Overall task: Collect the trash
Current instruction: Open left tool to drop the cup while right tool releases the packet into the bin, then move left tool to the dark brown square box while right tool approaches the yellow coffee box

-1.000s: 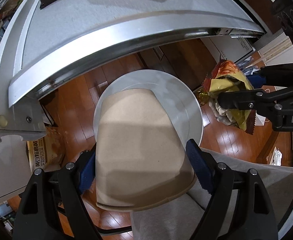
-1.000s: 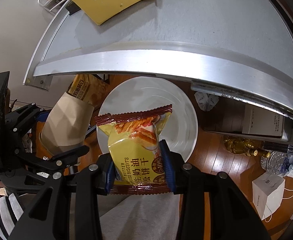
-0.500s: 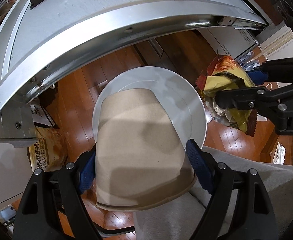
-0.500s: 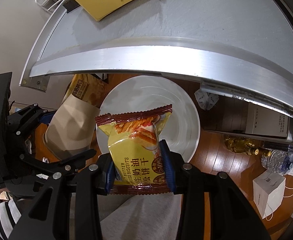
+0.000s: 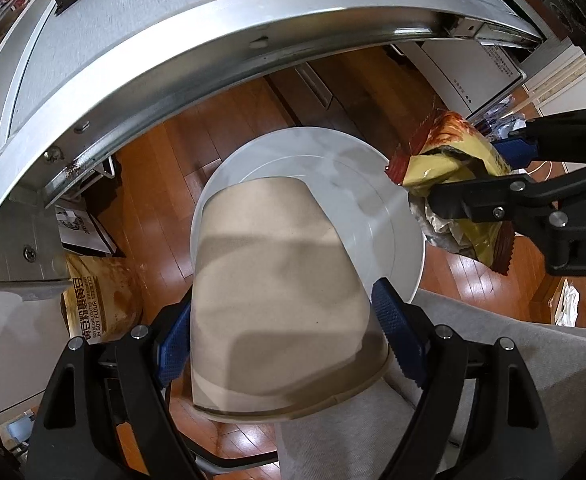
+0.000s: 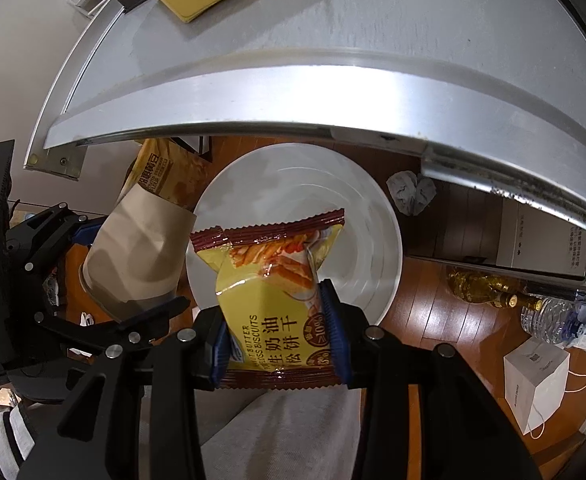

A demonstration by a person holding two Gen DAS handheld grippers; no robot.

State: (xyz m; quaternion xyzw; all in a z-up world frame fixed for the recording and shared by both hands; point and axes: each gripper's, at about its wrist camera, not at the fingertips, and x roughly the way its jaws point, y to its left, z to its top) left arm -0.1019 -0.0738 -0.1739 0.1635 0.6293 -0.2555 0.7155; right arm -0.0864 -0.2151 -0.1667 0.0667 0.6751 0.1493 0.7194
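Biggest thing in shot: the long grey table with its brushed-metal edge (image 6: 333,92) arcs over both views, and both hands hang just off that edge, above the floor rather than the tabletop. That looks deliberate, because directly below them sits the round white plastic bin (image 6: 377,240), mouth up, on the wood floor.

Next down in size, the crumpled tan paper cup (image 5: 277,312). The left gripper (image 5: 285,340) has it clamped between its blue pads, jaws spread wide around the cup's body, rim towards the camera, base aimed straight into the bin. I'd call that a drop about to be lined up.

Then the yellow foil biscuit wrapper with dark red crimped ends (image 6: 281,292). The right gripper (image 6: 279,344) is pinched nearly closed on its lower half, so the packet stands up over the bin opening. Legible on it: "BUTTER", "BISCUITS", Chinese characters, and a round badge reading "10%".

Beside the bin, under the table, a brown printed flour bag (image 5: 101,300) carries "IN SOY FLOUR" below Chinese text.

On the right gripper's black body, seen from the left wrist, white letters "DA" show, the rest cut off.

Smallest: a crumpled grey-white paper wad (image 6: 411,192) on the floor beside the bin, not yet collected.
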